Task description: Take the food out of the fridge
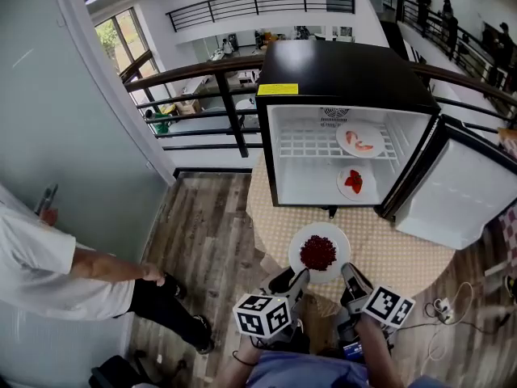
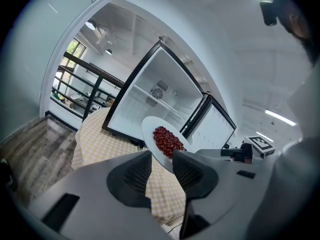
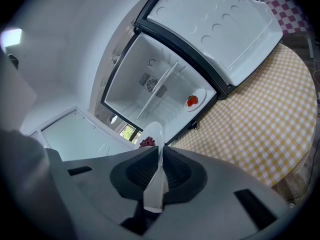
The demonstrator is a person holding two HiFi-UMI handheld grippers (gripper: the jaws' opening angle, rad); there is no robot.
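Note:
A white plate point(image 1: 318, 253) piled with small dark red food hangs over the table's near edge, in front of the open fridge point(image 1: 347, 128). My right gripper point(image 1: 347, 272) is shut on its near rim; in the right gripper view the plate point(image 3: 154, 134) runs edge-on between the jaws of that gripper point(image 3: 160, 151). At the plate's near left side my left gripper point(image 1: 300, 277) is open. The left gripper view shows the plate's point(image 2: 167, 140) rim lying in the wide gap of the left gripper point(image 2: 161, 159). Two more plates of red food point(image 1: 360, 140) point(image 1: 355, 182) stay inside the fridge.
The fridge stands on a round table with a yellow checked cloth point(image 1: 396, 253), its door point(image 1: 456, 188) swung open to the right. A person in a white shirt point(image 1: 32, 273) stands at the left by a grey wall. Black railing point(image 1: 202, 103) runs behind. Cables point(image 1: 443, 305) lie on the floor.

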